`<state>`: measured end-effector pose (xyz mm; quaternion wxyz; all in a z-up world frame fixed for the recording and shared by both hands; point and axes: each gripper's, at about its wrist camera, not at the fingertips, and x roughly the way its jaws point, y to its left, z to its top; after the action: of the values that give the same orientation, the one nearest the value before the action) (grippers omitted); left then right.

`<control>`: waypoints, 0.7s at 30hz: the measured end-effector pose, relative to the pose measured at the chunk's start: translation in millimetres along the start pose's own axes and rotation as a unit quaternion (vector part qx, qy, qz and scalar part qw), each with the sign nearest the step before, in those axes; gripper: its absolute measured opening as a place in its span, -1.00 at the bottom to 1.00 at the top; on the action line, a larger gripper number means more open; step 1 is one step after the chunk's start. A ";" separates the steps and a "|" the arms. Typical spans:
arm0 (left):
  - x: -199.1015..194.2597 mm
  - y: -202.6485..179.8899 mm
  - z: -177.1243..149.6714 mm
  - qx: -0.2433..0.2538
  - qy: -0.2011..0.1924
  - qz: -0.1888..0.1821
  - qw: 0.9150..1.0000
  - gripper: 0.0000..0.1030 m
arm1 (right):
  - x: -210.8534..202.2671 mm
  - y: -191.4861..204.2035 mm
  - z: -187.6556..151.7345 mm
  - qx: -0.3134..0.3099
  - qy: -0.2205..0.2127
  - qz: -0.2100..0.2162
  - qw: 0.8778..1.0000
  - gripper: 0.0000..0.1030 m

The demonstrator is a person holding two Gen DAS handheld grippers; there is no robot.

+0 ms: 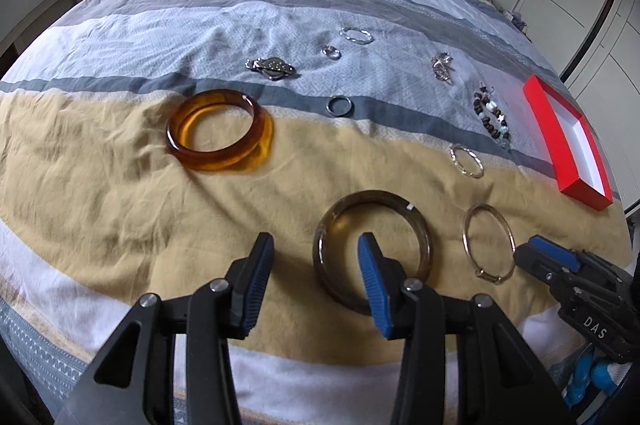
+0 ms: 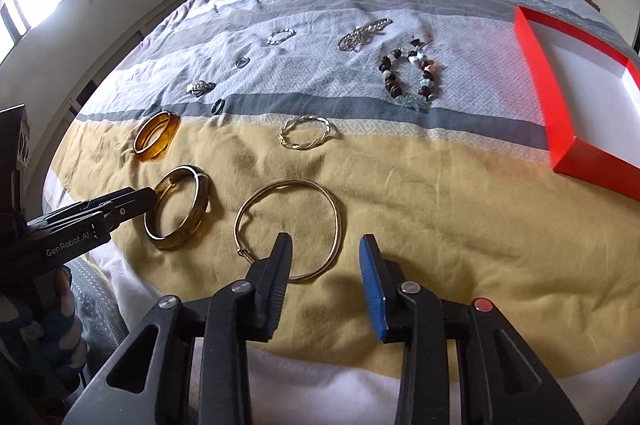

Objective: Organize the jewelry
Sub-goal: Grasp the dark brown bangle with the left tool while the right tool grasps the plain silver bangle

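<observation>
Two hand-held grippers hang over a striped bedspread [image 1: 120,185] where jewelry lies spread out for sorting, each piece well apart from the next, presumably so that one can be lifted without snagging another. In the left wrist view, the left hand-held gripper [image 1: 316,281] stands open at lower centre, its blue-padded finger inside the dark brown bangle [image 1: 372,253] and its black finger outside the near rim; nothing is pinched yet, a stance that looks set to close on the band. In the right wrist view, the right hand-held gripper [image 2: 325,271] is likewise open at lower centre, straddling the near right arc of the thin gold hoop bracelet [image 2: 288,229], the pads clear of the wire. An amber bangle [image 1: 220,129] lies at centre left of the left view, with a twisted gold bracelet [image 2: 306,133], a beaded bracelet [image 2: 412,77] and small silver pieces beyond. The red box [image 2: 568,129], white-lined and empty, waits at the right edge, the likely destination. No piece has reached it.
</observation>
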<state>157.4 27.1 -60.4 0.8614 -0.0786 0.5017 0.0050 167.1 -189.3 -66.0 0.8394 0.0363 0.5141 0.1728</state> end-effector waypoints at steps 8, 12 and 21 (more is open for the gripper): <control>38.7 -2.2 -2.1 0.017 0.035 -0.001 0.999 -0.20 | 34.1 -4.8 0.4 -0.008 0.021 0.019 1.000 -0.51; 48.9 -0.9 0.6 0.017 0.038 -0.011 0.999 -0.20 | 43.6 -6.0 0.7 -0.009 0.016 0.026 0.999 -0.55; 43.2 -13.3 -2.1 0.046 0.008 0.010 0.999 -0.58 | 42.1 -4.3 1.6 -0.024 0.004 0.009 1.000 -0.85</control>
<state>178.2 10.6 -97.1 0.8600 -0.0339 0.5090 -0.0101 186.9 -179.3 -102.1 0.8362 0.0199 0.5130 0.1926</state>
